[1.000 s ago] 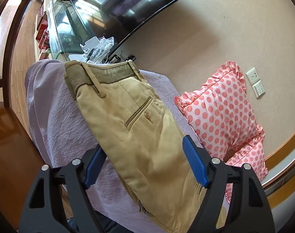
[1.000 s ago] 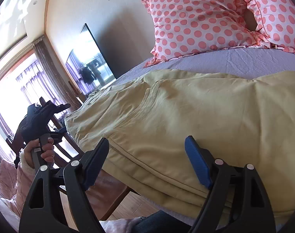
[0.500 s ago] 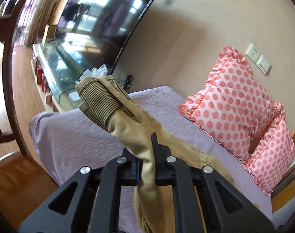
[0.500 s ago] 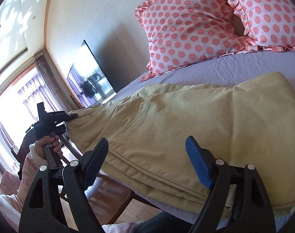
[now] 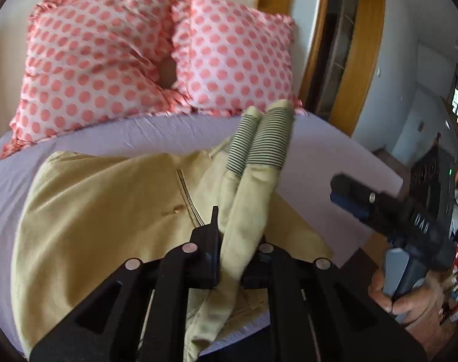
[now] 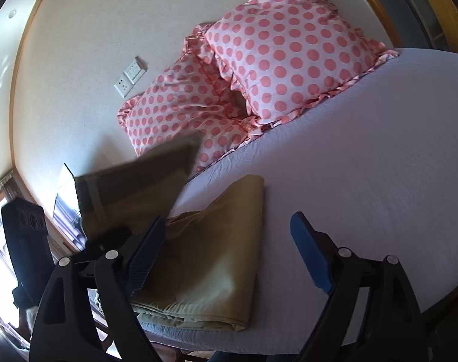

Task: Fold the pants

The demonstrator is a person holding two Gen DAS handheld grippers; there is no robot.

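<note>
Tan pants (image 5: 102, 211) lie on the lilac bed sheet (image 5: 138, 132). My left gripper (image 5: 235, 241) is shut on the waist end, and the ribbed waistband (image 5: 265, 138) sticks up beyond its fingers, lifted over the rest of the pants. In the right wrist view the pants (image 6: 216, 250) lie partly folded near the bed's front edge, with the lifted waist part (image 6: 138, 187) dark and blurred above them. My right gripper (image 6: 225, 256) is open and empty, hovering over the pants' right edge; it also shows in the left wrist view (image 5: 379, 211).
Two pink polka-dot pillows (image 5: 108, 60) (image 5: 238, 54) lean against the wall at the head of the bed. A wooden door frame (image 5: 358, 60) stands to the right. Wall sockets (image 6: 130, 75) are above the pillows. Bare sheet (image 6: 364, 150) lies right of the pants.
My left gripper closed on the waist end, lifted it, and swung it over towards the pillows. My right gripper rose off the pants and stayed open.
</note>
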